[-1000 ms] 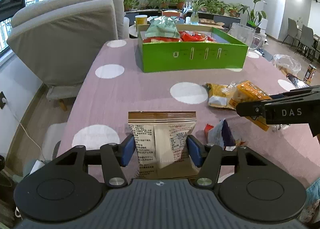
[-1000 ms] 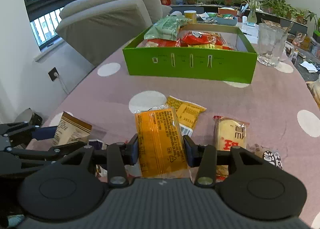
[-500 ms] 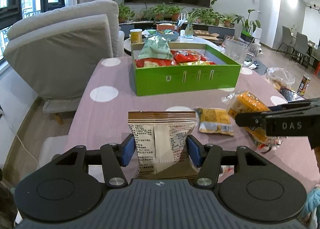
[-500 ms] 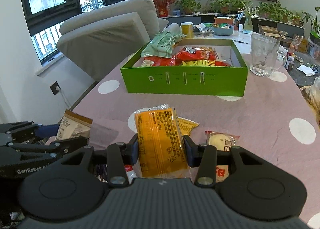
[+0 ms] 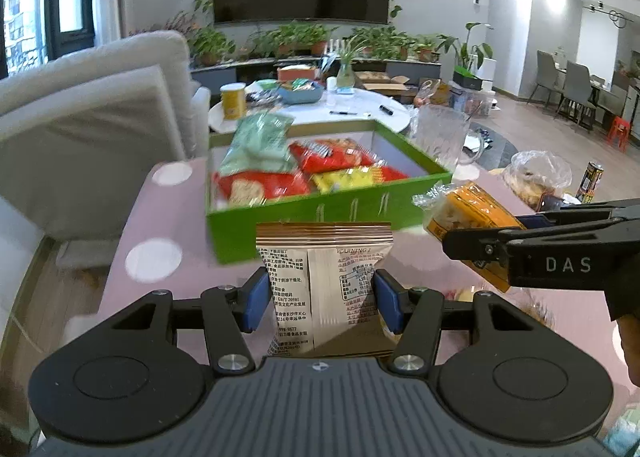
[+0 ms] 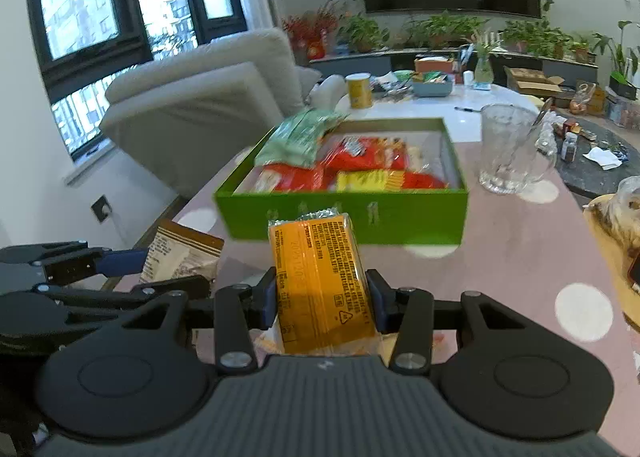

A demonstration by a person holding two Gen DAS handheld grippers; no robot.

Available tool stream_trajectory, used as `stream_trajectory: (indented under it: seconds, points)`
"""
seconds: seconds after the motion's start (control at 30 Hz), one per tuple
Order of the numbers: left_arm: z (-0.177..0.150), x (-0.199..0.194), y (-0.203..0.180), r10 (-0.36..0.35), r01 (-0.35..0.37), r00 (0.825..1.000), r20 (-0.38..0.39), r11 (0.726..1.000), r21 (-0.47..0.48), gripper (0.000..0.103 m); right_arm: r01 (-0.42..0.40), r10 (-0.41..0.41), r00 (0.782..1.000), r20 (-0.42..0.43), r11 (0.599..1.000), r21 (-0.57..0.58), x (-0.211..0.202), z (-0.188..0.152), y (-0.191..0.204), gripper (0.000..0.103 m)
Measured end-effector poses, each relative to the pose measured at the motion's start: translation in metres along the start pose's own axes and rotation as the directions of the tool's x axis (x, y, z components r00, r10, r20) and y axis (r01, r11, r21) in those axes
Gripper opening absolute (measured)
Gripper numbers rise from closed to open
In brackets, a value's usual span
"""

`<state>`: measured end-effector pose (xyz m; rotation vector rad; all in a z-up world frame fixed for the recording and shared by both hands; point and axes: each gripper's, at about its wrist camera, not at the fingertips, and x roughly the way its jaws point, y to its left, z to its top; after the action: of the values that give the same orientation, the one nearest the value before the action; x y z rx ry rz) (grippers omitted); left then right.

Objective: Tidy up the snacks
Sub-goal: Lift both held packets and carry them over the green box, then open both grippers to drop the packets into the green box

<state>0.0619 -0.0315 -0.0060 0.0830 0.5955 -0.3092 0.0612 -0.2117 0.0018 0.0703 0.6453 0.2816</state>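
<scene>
My left gripper [image 5: 319,297] is shut on a beige and brown snack packet [image 5: 324,277], held above the pink dotted table. My right gripper [image 6: 322,303] is shut on an orange snack packet [image 6: 320,281], also lifted. Each shows in the other's view: the orange packet [image 5: 468,213] at the right, the beige packet [image 6: 180,253] at the left. A green box [image 5: 320,209] ahead holds red, yellow and pale green snack bags [image 6: 352,165]. It also shows in the right wrist view [image 6: 344,213].
A glass mug [image 6: 508,149] stands right of the box. A clear bag of food [image 5: 536,177] and a can [image 5: 592,181] lie at the table's right side. A grey sofa [image 5: 92,129] is on the left. A white table with clutter [image 5: 320,105] stands behind the box.
Both grippers have risen from the table with their packets and moved forward toward the green box. The loose snacks on the table have dropped out of view below.
</scene>
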Motion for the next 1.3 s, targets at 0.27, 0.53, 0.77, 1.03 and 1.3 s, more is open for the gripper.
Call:
stream_trajectory:
  seconds: [0.27,0.53,0.77,1.03,1.3]
  points:
    - [0.041,0.028,-0.013,-0.023,0.022,0.999,0.030,1.000,0.013,0.052,0.034,-0.037,0.998,0.042,0.998,0.057,0.017,0.034,-0.028,0.050]
    - [0.075,0.065,-0.017,-0.017,0.016,0.999,0.027,1.000,0.018,0.052,0.065,-0.069,0.997,0.044,0.993,0.097,0.051,0.064,-0.052,0.050]
    - [0.100,0.103,-0.016,-0.009,0.009,1.000,0.005,1.000,0.009,0.052,0.073,-0.081,0.996,0.036,0.982,0.177,0.084,0.083,-0.074,0.050]
    - [0.112,0.146,-0.009,0.011,-0.011,1.000,-0.027,1.000,-0.020,0.052,0.047,-0.056,0.998,0.031,0.966,0.254,0.119,0.099,-0.092,0.050]
    - [0.118,0.176,-0.010,0.018,-0.020,0.998,-0.054,0.999,-0.035,0.053,0.082,-0.091,0.996,0.025,0.964,0.253,0.142,0.107,-0.095,0.052]
